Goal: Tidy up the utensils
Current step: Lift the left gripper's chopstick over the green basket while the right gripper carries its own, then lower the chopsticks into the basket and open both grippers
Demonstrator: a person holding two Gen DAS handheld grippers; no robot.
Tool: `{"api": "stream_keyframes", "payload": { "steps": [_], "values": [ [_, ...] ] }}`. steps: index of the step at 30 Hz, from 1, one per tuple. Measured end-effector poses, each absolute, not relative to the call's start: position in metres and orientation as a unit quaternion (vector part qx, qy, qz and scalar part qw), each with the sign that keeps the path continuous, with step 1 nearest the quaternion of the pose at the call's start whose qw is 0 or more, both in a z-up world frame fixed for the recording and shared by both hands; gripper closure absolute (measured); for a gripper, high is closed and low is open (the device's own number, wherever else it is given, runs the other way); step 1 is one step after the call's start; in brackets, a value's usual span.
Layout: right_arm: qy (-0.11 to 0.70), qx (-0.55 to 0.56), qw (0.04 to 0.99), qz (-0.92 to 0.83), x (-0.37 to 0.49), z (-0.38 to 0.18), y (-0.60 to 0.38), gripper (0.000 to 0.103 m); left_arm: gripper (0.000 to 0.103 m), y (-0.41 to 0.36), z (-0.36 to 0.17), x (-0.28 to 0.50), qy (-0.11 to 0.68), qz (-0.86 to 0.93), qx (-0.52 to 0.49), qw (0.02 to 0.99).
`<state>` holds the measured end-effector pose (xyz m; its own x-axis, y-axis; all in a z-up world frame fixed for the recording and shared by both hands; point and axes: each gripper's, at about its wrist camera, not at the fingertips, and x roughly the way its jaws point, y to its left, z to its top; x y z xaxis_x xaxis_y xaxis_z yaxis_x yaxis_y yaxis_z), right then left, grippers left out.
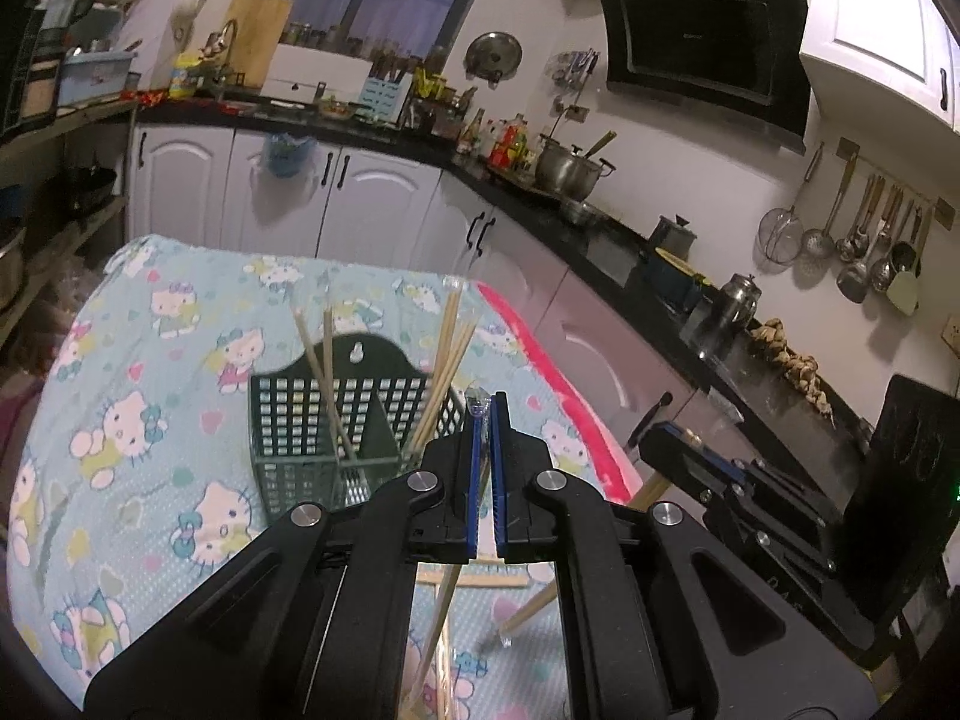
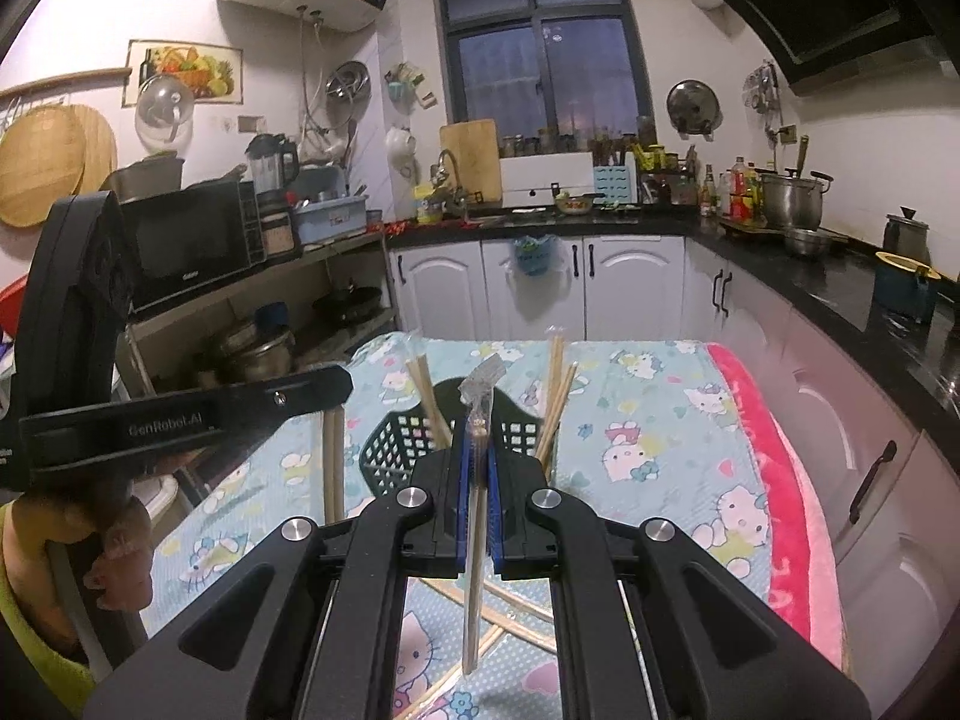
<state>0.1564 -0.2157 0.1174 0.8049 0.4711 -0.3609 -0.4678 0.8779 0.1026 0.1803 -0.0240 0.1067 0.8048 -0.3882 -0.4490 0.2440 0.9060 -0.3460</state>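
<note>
My left gripper (image 1: 485, 414) is clamped on a wrapped pair of chopsticks (image 1: 444, 600) that hangs down under its jaws. My right gripper (image 2: 478, 438) is pinched on another wrapped pair (image 2: 477, 516), its plastic tip poking above the pads. Both hover over the cartoon-cat tablecloth (image 1: 150, 420), just short of the dark green utensil basket (image 1: 288, 420), where more chopsticks (image 1: 447, 354) already stand upright. Loose chopsticks (image 2: 516, 612) lie on the cloth below.

Each claw (image 1: 485, 414) (image 2: 478, 432) was matte black plastic with blue pads, silver round screws at its linkage pivots and white lettering, seemingly "GenRobot.AI", while the person (image 2: 36, 630) wore yellow-green.
</note>
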Motion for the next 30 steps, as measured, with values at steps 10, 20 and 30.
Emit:
{"api": "stream_keyframes", "payload": {
  "steps": [10,20,30],
  "values": [
    [0.168,0.013,0.957,0.236,0.169,0.135,-0.218,0.098,0.102,-0.014,0.132,0.2,0.225,-0.157,-0.141,0.951],
    [0.149,0.016,0.963,0.226,0.186,0.154,-0.214,0.098,0.102,0.0,0.163,0.215,0.181,-0.139,-0.136,0.964],
    [0.122,0.01,0.967,0.222,0.199,0.173,-0.206,0.098,0.102,0.001,0.184,0.229,0.149,-0.127,-0.124,0.973]
  ]
}}
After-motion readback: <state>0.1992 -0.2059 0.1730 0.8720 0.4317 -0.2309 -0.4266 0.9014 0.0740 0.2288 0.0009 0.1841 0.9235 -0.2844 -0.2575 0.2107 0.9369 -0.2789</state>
